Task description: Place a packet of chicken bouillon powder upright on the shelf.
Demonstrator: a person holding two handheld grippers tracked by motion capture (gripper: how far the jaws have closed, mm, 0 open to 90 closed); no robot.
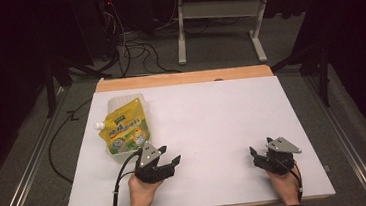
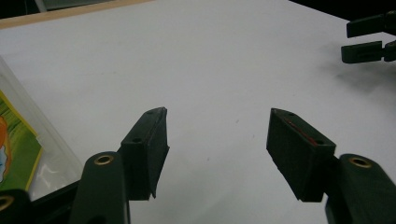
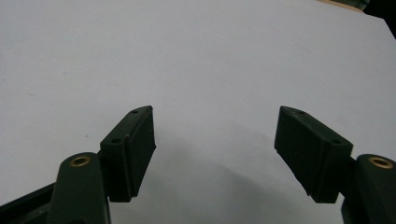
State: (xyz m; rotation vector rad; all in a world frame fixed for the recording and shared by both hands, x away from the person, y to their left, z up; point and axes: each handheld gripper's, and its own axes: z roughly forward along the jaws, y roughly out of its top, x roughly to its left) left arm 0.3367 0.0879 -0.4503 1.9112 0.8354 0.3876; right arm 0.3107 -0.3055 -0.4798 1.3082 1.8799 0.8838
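A white table [image 1: 213, 130] lies in front of me, and on it, toward its far left corner, a yellow drink pouch [image 1: 124, 128] lies flat with its white spout [image 1: 99, 125] pointing off to the left. I take the pouch as my landmark.

My left gripper [image 1: 170, 156] hovers just beside the pouch's near right corner, not touching it. Its jaws stand wide apart with nothing between them; seen along the left gripper [image 2: 217, 133], bare table shows in the gap and the pouch [image 2: 18, 149] sits off to the left edge.

My right gripper [image 1: 260, 147] rests well apart from the pouch, far to its right near the table's front edge. Its jaws [image 3: 215, 140] are also wide apart and empty, over plain white surface.

I judge this to be the approach: nothing is gripped yet. The next move, I think, calls for swinging my left jaws toward the pouch so an edge or the spout falls between the pads, then closing.
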